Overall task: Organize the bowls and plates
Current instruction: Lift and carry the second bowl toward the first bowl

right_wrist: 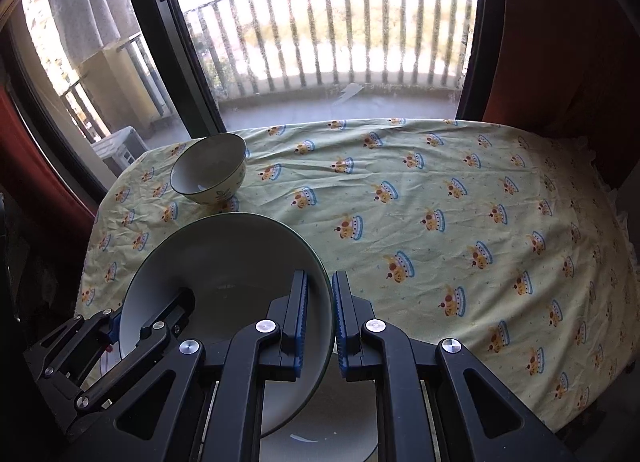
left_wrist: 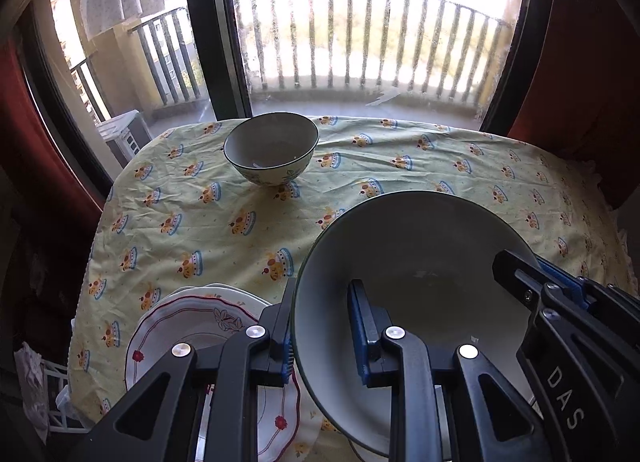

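A large green-rimmed bowl (left_wrist: 404, 262) is being carried above the table by both grippers at once. The left gripper (left_wrist: 320, 326) is clamped on the bowl's left rim, one pad outside the wall and one inside, and the right gripper (right_wrist: 320, 314) is clamped in the same way on the right rim. The bowl is being held over the near part of the yellow patterned tablecloth (right_wrist: 440, 190), seemingly clear of the cloth.

For the step to be done well, both grips are best kept firm and level with each other, so that the bowl is not being twisted between them, and the two hands are best moved together. If the bowl is being taken to nest with the small bowl (left_wrist: 272, 146), it should be lowered gently and centred before either grip is eased; which goes inside which is a judgement still to be made.

The small bowl is standing upright at the far left of the table, well apart from the carried one. A stack of flowered plates (left_wrist: 192, 322) is lying at the near left, just beside and partly under the left gripper, and a white plate (right_wrist: 336, 414) is showing beneath the bowl. These are the things most likely to be knocked on the way down. Beyond the table a window and balcony railing (left_wrist: 360, 34) are being seen.
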{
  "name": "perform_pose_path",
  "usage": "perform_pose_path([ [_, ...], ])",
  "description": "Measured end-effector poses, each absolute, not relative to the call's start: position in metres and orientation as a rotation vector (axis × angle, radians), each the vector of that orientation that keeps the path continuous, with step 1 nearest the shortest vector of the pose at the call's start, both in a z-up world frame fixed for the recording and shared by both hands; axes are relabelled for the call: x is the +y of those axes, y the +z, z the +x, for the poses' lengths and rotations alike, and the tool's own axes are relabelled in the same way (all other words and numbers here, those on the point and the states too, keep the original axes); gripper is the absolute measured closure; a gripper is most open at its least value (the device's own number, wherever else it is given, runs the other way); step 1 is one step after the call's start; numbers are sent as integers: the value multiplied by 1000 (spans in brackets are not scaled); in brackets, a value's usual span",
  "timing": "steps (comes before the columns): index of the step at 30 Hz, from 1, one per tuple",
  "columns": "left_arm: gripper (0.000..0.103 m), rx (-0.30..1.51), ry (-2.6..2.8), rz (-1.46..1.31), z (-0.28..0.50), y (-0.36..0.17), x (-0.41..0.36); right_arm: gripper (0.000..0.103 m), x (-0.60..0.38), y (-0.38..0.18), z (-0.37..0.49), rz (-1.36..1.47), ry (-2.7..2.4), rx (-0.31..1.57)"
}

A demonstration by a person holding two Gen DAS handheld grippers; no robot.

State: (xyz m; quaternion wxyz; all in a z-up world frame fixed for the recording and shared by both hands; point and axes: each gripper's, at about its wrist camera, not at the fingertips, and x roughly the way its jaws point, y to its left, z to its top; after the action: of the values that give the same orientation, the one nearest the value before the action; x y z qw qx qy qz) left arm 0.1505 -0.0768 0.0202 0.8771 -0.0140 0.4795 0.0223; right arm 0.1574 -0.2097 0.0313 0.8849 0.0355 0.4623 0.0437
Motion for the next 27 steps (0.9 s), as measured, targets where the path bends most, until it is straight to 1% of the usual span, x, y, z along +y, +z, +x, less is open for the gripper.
perform_pose_path([
  [16, 81, 1076, 38, 2, 102, -16, -102, 88, -238, -6, 105, 56, 111, 1013],
  [27, 81, 1128, 51, 15, 99, -36, -103, 88, -237, -30, 97, 40, 108, 1070],
])
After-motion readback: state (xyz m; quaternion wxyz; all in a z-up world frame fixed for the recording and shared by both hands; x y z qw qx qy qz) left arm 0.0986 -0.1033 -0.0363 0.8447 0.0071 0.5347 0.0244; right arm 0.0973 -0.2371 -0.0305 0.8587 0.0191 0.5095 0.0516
